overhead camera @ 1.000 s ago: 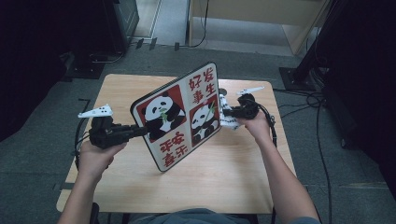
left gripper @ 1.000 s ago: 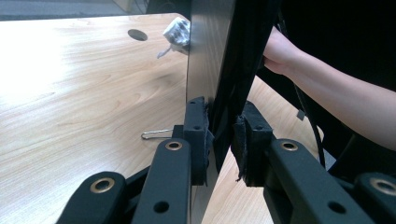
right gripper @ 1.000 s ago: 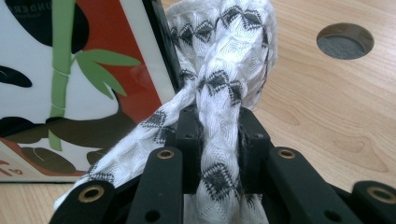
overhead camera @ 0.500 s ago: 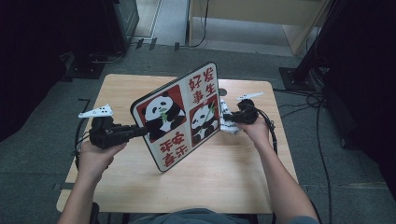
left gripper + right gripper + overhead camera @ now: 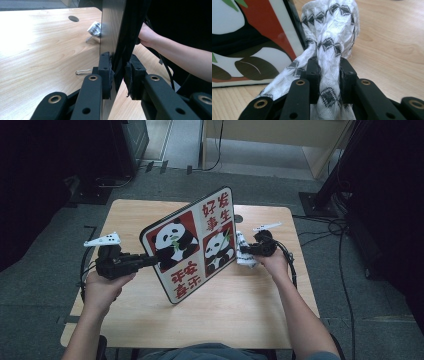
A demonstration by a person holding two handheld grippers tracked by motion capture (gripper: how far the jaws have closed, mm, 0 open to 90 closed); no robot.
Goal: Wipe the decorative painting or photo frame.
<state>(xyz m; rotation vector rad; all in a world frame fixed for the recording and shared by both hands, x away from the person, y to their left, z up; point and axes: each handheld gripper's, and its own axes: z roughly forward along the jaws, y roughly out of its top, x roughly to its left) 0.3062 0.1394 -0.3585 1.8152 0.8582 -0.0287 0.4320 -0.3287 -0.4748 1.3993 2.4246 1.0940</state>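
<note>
A framed panda picture board [image 5: 192, 245] with red panels and Chinese characters stands tilted over the wooden table [image 5: 250, 310]. My left gripper [image 5: 146, 260] is shut on its left edge. In the left gripper view the pads [image 5: 105, 72] pinch the board [image 5: 113, 32] seen edge-on. My right gripper [image 5: 245, 252] is shut on a bunched white cloth with a black pattern [image 5: 243, 245], which rests against the board's right edge. The right gripper view has the cloth [image 5: 329, 32] squeezed between the jaws of my right gripper [image 5: 328, 75], with the picture [image 5: 249, 37] just to the left.
A thin wire clip [image 5: 83, 72] lies on the table under the board. A round cable hole [image 5: 73, 18] sits near the far edge. The person's right forearm [image 5: 175, 55] reaches in behind the board. Cables [image 5: 340, 227] and dark equipment surround the table.
My right gripper with the cloth has slid a little nearer along the board's right edge. The board and my left gripper have stayed put.
</note>
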